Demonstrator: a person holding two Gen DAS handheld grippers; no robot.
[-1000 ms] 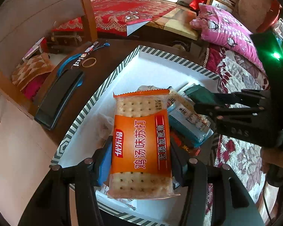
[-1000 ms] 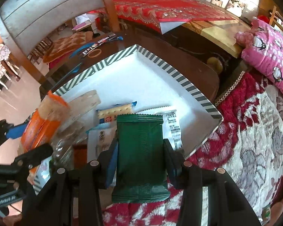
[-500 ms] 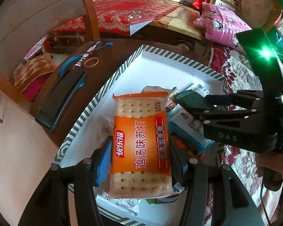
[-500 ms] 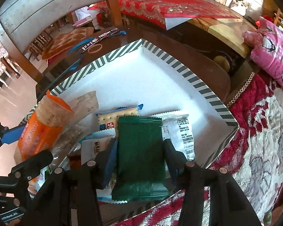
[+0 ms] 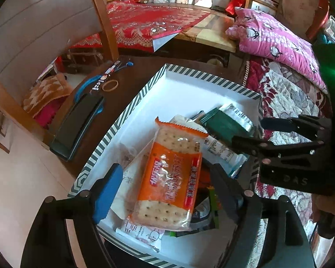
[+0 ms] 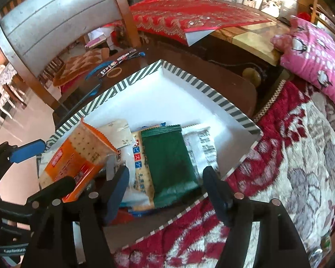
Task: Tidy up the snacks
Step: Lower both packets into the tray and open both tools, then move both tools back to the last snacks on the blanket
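A white box with a green-striped rim [image 5: 131, 107] [image 6: 214, 93] holds several snack packs. An orange cracker pack [image 5: 169, 178] [image 6: 78, 154] lies loose on the pile between the spread fingers of my left gripper [image 5: 167, 189], which is open. A dark green pack [image 6: 169, 163] [image 5: 223, 127] lies in the box between the spread fingers of my right gripper [image 6: 165, 189], which is open. White and blue-printed packs [image 6: 136, 163] lie beside them. The right gripper also shows in the left wrist view [image 5: 263, 131], and the left gripper in the right wrist view [image 6: 44, 167].
The box sits on a dark wooden table [image 5: 127, 76]. A black case [image 5: 78, 122], a rubber band [image 5: 110, 85] and a lanyard [image 6: 120, 61] lie left of it. A wooden chair [image 5: 40, 33] stands at the left, a floral blanket [image 6: 301, 167] and pink pillow [image 5: 272, 35] at the right.
Both grippers have opened. The orange pack has dropped from the left fingers onto the pile, tilted. The green pack has been let go and lies in the box.
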